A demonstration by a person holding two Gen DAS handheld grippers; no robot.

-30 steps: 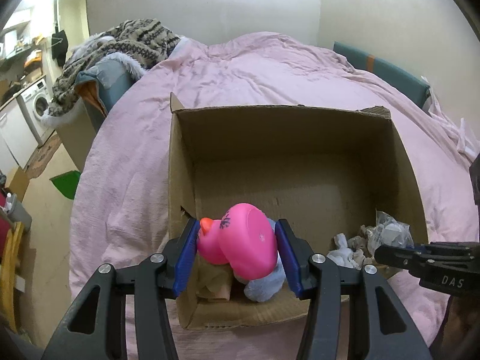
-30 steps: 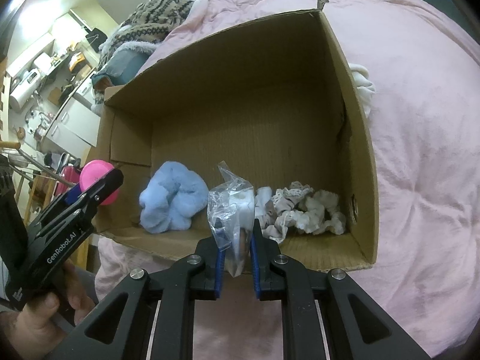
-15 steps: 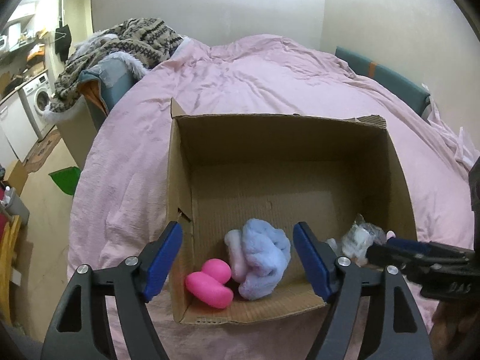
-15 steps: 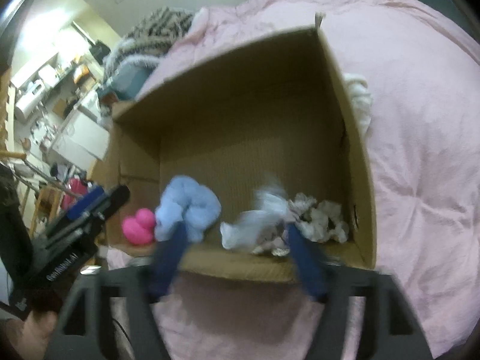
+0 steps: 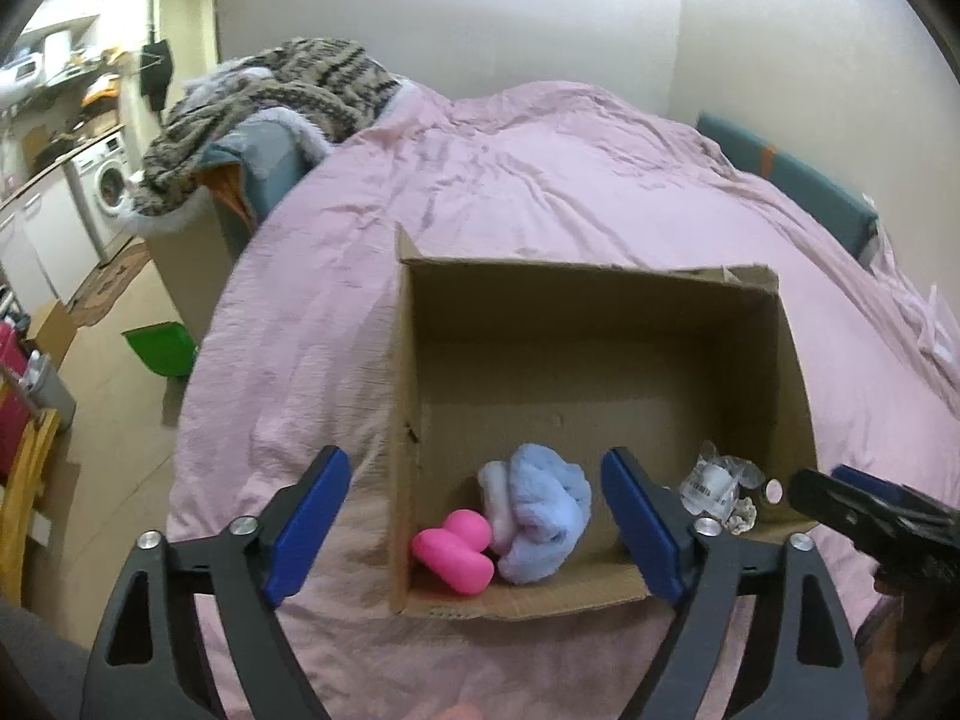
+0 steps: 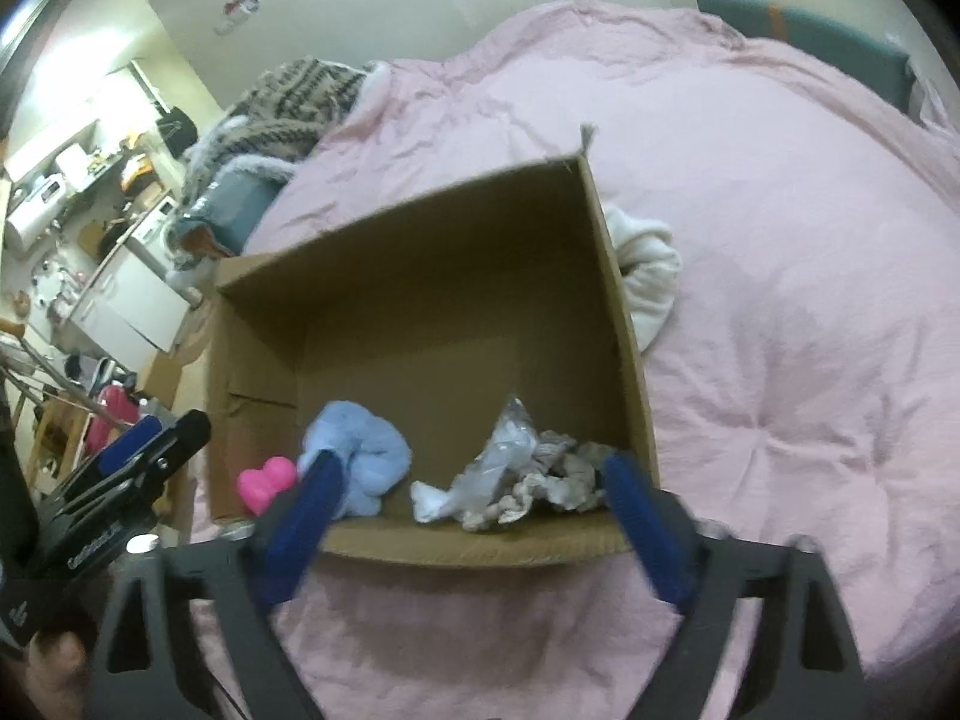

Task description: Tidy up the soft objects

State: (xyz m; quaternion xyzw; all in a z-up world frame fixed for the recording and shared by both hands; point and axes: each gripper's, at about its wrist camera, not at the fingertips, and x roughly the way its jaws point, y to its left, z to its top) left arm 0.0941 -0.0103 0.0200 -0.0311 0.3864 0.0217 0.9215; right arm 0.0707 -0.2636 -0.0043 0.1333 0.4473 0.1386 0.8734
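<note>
1. The only writing I could see was white lettering along the side of my left tongs in the right wrist view, too blurred to read; the small label on the plastic bag was also too small to read.
2. The cardboard box was plain brown corrugated board with its top open, and it sat on the bed under a wrinkled pink quilt.
3. Inside, at the near left corner, lay the smooth, glossy pink toy, touching a fluffy pale blue cloth bunched into a ball.
4. Near the right wall lay the crinkled clear plastic bag, resting against a heap of lacy off-white fabric.
5. A white knitted item lay on the quilt just outside the box's right wall.
6. My left tongs were spread wide and held nothing; a second earlier they had been clamped on the pink toy above the box.
7. My right tongs were likewise spread wide and held nothing; a second earlier they had pinched the plastic bag.
8. Both pairs of tongs stood farther back from the box than before.
</note>
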